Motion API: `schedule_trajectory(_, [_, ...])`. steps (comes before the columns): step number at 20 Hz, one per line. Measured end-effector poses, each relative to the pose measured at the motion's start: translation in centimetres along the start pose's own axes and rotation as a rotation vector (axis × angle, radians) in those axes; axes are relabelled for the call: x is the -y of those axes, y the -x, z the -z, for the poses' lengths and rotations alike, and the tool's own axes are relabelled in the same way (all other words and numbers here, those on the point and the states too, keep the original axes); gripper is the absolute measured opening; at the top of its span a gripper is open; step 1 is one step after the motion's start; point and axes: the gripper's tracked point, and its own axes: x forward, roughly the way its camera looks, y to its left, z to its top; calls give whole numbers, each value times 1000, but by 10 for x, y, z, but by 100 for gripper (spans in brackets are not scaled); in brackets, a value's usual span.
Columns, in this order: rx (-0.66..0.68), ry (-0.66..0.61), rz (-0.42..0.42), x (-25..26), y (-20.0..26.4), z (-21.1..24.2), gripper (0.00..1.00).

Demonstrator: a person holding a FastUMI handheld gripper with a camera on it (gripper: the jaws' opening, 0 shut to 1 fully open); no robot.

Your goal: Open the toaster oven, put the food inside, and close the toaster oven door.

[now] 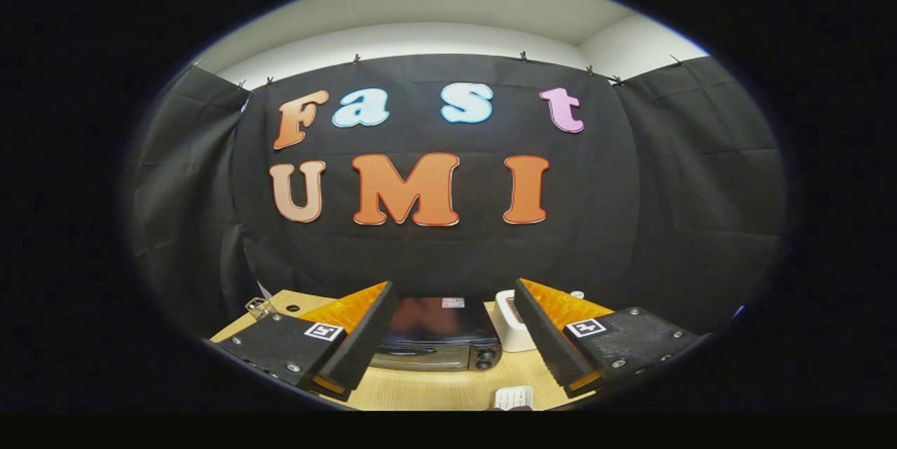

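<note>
The tool point(452, 326) sat low in the frame, its two fingers spread wide apart with nothing held between them. In the gap between the fingers, a little beyond their tips, stood the toaster oven point(440, 344) on the wooden tabletop point(427, 389). Its dark top caught a dull reflection, its door looked closed, and two round knobs showed at the right end of its front. Just right of the oven, partly hidden behind the right finger, stood a white object point(509, 326), possibly a small appliance or container; the view was too small to tell. At the bottom centre of the frame, nearer than the oven and well apart from it, lay a small white ridged item point(514, 397), perhaps the food, cut off at its lower edge. At the lower left, beyond the left finger, a small wire object point(258, 307) rested near the tabletop's far corner. The black cloth wall point(666, 225) filled the middle of the frame behind everything.
</note>
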Motion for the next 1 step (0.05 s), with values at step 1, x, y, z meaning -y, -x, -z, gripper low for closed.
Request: schedule_trajectory(1, [1,6,4,1,-1,1,99])
